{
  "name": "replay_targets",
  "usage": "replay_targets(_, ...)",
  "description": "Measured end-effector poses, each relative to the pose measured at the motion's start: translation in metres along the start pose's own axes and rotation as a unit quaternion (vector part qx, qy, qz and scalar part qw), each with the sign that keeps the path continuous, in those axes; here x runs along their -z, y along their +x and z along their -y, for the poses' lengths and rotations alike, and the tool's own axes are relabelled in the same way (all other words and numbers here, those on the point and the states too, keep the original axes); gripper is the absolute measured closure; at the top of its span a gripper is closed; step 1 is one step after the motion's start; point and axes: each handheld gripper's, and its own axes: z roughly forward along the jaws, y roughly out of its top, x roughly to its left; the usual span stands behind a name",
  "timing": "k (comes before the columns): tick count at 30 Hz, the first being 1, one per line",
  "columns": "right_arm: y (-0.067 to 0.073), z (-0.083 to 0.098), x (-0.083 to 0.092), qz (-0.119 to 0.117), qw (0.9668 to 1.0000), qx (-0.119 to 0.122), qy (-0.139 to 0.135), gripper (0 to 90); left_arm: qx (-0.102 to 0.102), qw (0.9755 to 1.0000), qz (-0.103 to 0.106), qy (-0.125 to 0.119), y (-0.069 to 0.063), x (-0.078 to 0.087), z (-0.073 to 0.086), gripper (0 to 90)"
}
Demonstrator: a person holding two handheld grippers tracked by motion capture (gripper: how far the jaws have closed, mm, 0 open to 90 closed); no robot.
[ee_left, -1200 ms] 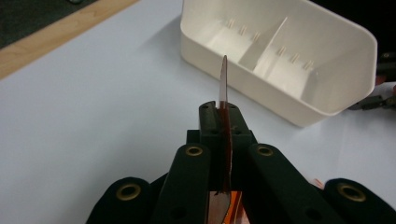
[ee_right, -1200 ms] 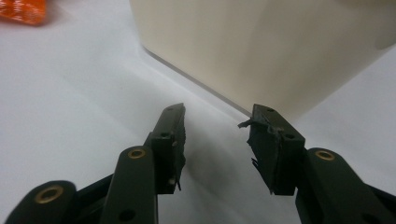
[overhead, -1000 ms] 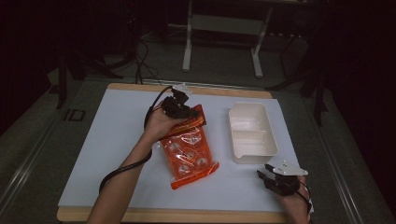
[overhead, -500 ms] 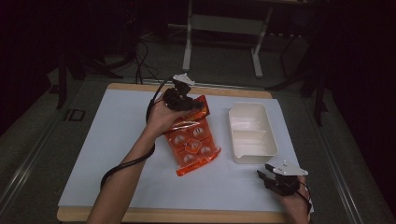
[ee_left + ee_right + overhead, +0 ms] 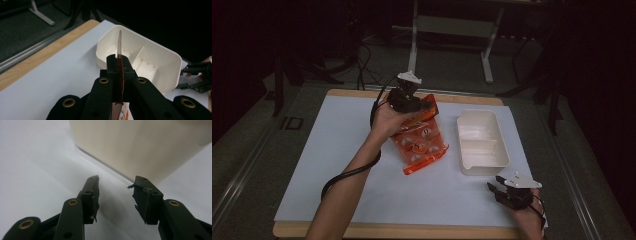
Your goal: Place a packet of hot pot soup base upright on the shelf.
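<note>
Orange blister pack [image 5: 419, 142] hung pinched by its top edge in the left gripper [image 5: 408, 97] above the bench [image 5: 327, 150]. Right gripper [image 5: 510, 192] rested near the white tray [image 5: 482, 142], jaws spread.

At the centre of the white surface [image 5: 322, 165], the left tongs [image 5: 424, 106] pinch the top edge of an orange packet [image 5: 421, 142], which hangs tilted with its lower end toward 5 o'clock. A cream two-compartment tray [image 5: 482, 170] sits just beside it at 3 o'clock. The right tongs [image 5: 493, 189] rest parted at 5 o'clock, near the tray's corner.
</note>
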Motion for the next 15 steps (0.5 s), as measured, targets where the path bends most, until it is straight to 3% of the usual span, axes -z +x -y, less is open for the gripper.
replay_targets(15,0.000,0.000,0.001,-0.001,1.0000,-0.001,0.000,55.2,0.008,0.9995,-0.010,-0.029,-0.006,0.004,-0.016,90.0)
